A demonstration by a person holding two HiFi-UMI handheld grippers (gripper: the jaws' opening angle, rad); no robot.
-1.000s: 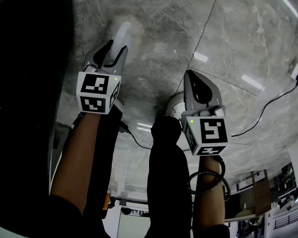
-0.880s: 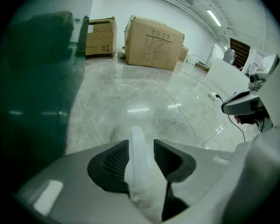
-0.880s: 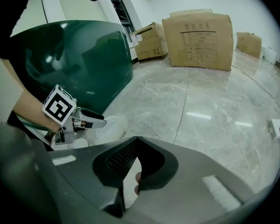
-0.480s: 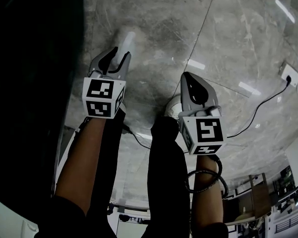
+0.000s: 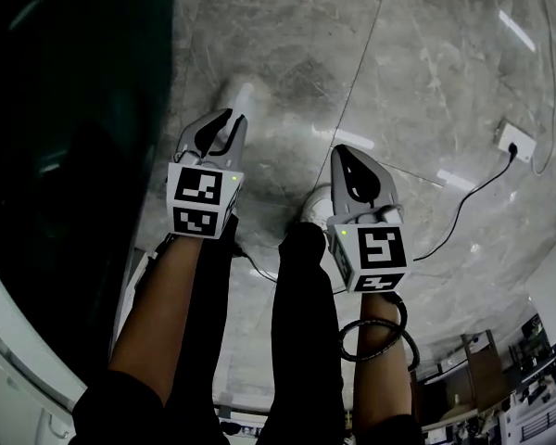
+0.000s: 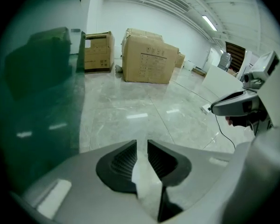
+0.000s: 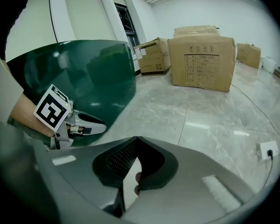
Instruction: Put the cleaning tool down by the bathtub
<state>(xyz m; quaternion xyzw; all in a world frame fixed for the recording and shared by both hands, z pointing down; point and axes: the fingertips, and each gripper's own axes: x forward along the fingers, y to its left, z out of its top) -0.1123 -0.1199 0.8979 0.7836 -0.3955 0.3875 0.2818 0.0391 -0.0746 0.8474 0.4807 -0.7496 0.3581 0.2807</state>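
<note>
The cleaning tool's white handle (image 5: 240,94) sticks out past my left gripper (image 5: 224,124), which is shut on it; in the left gripper view the same white handle (image 6: 143,181) fills the gap between the jaws of the left gripper (image 6: 142,146). The tool's working end is not visible. The dark green bathtub (image 5: 74,156) rises right beside that gripper, on its left, and shows again as a green wall (image 6: 32,101) and a curved green side (image 7: 84,73). My right gripper (image 5: 347,158) hangs shut over the floor, its jaws together (image 7: 136,141) and holding nothing.
Grey marble floor tiles (image 5: 417,72) spread to the right. A wall socket with a black cable (image 5: 510,142) lies at far right. Cardboard boxes (image 6: 147,55) (image 7: 203,59) stand at the back. A black-trousered leg and white shoe (image 5: 317,202) are between the grippers.
The view has swung so that more of the green bathtub fills the left. Both grippers sit a little lower and closer together; the left stays shut on the handle.
</note>
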